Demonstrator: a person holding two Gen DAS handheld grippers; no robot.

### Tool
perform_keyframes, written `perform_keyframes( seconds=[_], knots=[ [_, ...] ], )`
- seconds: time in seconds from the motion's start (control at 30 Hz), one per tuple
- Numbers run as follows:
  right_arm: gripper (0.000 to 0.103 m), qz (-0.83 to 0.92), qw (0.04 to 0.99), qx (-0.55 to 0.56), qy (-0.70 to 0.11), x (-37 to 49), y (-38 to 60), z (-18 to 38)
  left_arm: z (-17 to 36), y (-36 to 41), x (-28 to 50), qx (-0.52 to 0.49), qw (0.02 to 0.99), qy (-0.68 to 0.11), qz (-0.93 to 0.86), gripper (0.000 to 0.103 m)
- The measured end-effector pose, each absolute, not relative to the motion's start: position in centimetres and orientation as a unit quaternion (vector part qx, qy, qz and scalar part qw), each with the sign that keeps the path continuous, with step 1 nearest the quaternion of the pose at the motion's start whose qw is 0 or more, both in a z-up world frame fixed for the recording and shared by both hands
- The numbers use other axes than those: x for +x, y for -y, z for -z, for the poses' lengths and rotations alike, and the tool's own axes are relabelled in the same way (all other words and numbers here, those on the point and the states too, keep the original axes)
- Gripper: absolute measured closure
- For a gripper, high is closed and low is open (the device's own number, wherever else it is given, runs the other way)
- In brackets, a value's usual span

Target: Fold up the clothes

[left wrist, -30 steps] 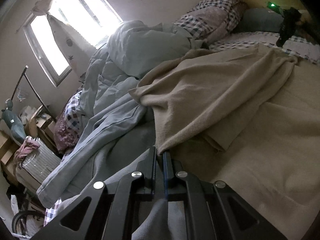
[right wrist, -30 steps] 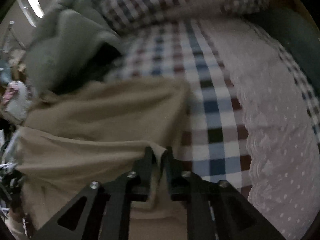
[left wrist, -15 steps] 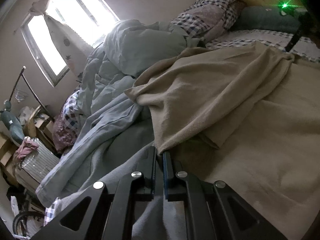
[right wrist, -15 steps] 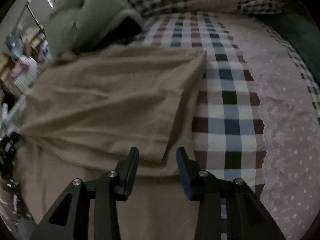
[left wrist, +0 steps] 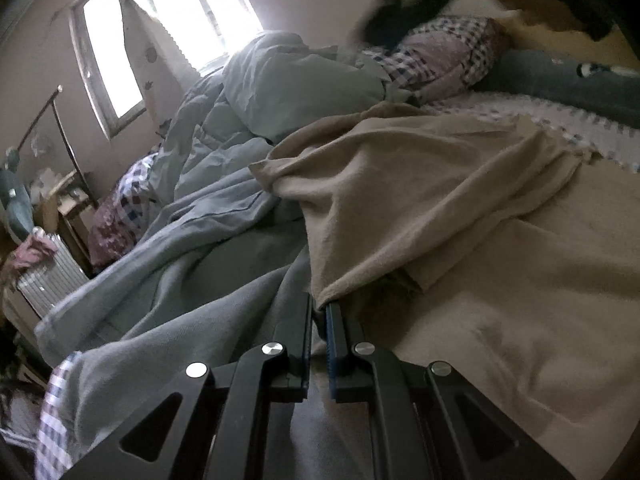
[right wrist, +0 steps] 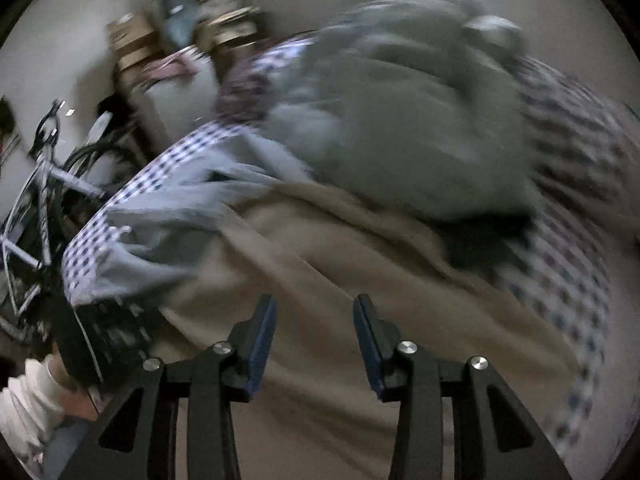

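Pinching the beige garment (left wrist: 420, 200) on the bed.
Left gripper (left wrist: 319, 312) fingers clamping its corner; right gripper (right wrist: 314, 320) fingers just spreading, holding nothing.

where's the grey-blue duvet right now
In the left wrist view the duvet is heaped on the bed's left side below the window, beside the tan garment.
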State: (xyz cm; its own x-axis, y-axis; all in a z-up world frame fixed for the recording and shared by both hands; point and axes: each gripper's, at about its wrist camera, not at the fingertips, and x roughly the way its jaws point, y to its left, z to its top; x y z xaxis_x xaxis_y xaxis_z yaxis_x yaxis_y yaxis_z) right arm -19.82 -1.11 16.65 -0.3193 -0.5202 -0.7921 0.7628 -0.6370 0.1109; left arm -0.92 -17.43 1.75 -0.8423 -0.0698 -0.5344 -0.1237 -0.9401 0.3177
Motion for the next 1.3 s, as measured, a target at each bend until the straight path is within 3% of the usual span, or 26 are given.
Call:
perform_keyframes(
  seconds=[0.17, 0.27, 0.67, 0.73, 0.77, 0.97, 1.3],
  knots=[
    [0.06, 0.759, 0.421, 0.463, -0.181, -21.5, 12.8, -14.9, -1.6, 18.1, -0.8, -0.279, 0.029, -0.148, -0.948, 0.097],
    [0.06, 0.756, 0.386, 0.489, -0.201, -23.6, 17.4, -12.8, -1.6, 18.4, -0.9, -0.281, 0.038, -0.136, -0.949, 0.097],
    [0.062, 0.765, 0.26, 0.514, -0.287, -25.7, 22.4, -8.4, -1.8, 19.3, -0.3, -0.27, 0.057, -0.107, -0.955, 0.097],
    [0.084, 0.767, 0.256, 0.513, -0.289, -26.0, 22.1, -8.3, -1.8, 19.4, -0.3, -0.27, 0.057, -0.103, -0.956, 0.097],
    [0.103, 0.768, 0.254, 0.515, -0.284, -26.3, 21.8, -8.3, -1.8, 19.5, -0.4, -0.271, 0.057, -0.102, -0.956, 0.097],
    [0.103, 0.798, 0.267, 0.487, -0.236, -28.6, 20.7, -10.9, -1.6, 20.1, -0.6, -0.279, 0.039, -0.089, -0.955, 0.098],
    [0.103, 0.81, 0.254, 0.458, -0.264, -29.9, 23.6, -9.1, -0.9, 20.5, -1.4, -0.305, 0.031, -0.082, -0.948, 0.097]
  ],
)
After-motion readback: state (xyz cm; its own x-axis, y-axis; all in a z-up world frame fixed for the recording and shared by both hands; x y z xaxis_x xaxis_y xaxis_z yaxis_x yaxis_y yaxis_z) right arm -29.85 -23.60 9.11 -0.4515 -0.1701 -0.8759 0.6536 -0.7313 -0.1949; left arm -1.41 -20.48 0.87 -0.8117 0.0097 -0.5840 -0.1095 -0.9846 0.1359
